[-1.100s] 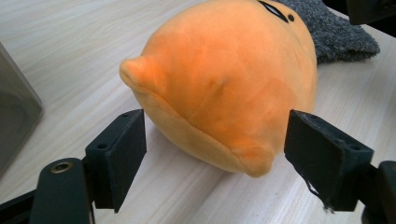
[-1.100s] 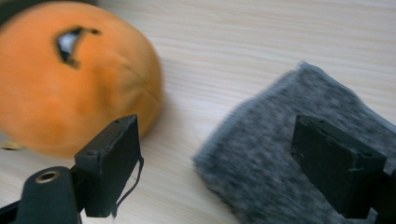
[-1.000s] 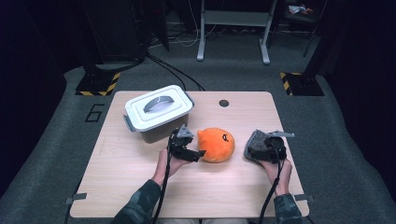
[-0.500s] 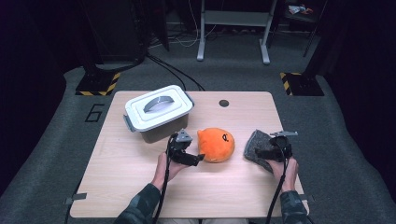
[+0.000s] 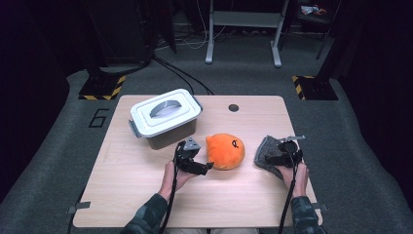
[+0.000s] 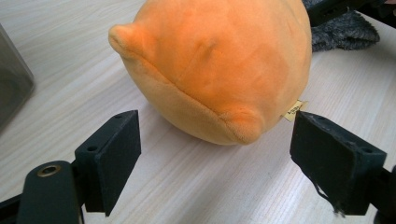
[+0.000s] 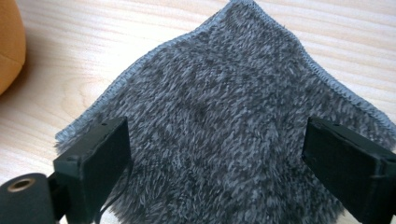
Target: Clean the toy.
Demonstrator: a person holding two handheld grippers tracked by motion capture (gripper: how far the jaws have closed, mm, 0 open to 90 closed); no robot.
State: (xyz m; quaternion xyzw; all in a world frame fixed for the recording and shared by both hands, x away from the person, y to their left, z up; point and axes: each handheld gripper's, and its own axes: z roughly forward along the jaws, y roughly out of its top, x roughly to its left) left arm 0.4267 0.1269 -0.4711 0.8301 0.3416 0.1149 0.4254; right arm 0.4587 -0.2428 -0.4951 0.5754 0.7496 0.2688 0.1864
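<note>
One lidded container stands on the pale wooden surface (image 5: 146,195): a grey box (image 5: 165,119) with a white lid and a grey handle on top, at about ten o'clock from the middle of the surface, its lid on so that its contents cannot be seen. At about four o'clock from the box lies the orange plush toy (image 5: 225,151), round and soft, with a small dark mark on its upper side in the high view; in the left gripper view it shows a seam along its lower edge, two small nubs and a little yellowish tag at its base. The left hand-held gripper (image 5: 202,168) sits just beside the toy at about eight o'clock from it, its jaws spread wide and pointing at the toy; in its own view the toy (image 6: 219,65) lies just ahead of the gap between the two black jaws, with neither pad touching it. Well apart from the toy, at about three o'clock, lies the grey fuzzy cloth (image 5: 265,153), with a stitched hem along its edges. The right hand-held gripper (image 5: 285,156) hangs over the cloth; its jaws have just been opening and stand wide, and in the right gripper view the cloth (image 7: 224,116) spreads flat beneath and between them, not pinched.
</note>
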